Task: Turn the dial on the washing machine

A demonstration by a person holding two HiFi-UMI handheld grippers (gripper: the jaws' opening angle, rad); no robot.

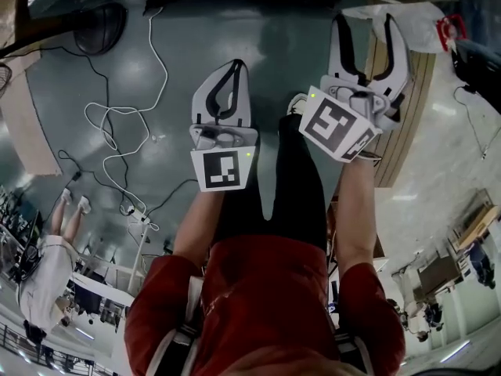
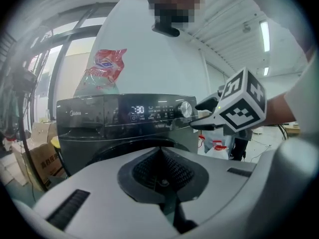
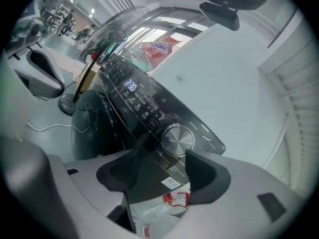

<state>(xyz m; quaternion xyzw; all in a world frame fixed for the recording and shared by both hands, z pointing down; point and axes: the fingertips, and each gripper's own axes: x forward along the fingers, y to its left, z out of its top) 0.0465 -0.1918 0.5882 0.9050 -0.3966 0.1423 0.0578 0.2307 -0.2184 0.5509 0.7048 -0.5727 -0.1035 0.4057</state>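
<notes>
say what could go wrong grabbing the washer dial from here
The dial sits off-centre, nearer one jaw of the open right gripper, which is not yet around it. Closing from here could clip the rim and slip on the smooth knob. The touch keys lie right beside the dial, so the other jaw might brush one and change a setting.

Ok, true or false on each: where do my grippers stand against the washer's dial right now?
1. The right gripper has its jaws apart. True.
2. The right gripper is clamped on the dial. False: the dial shows ahead of its open jaws, ungripped.
3. The left gripper is shut, with nothing in it. True.
4. The display of the washing machine is dark. False: its digits are lit.
5. A red packet sits on top of the washing machine. True.
</notes>
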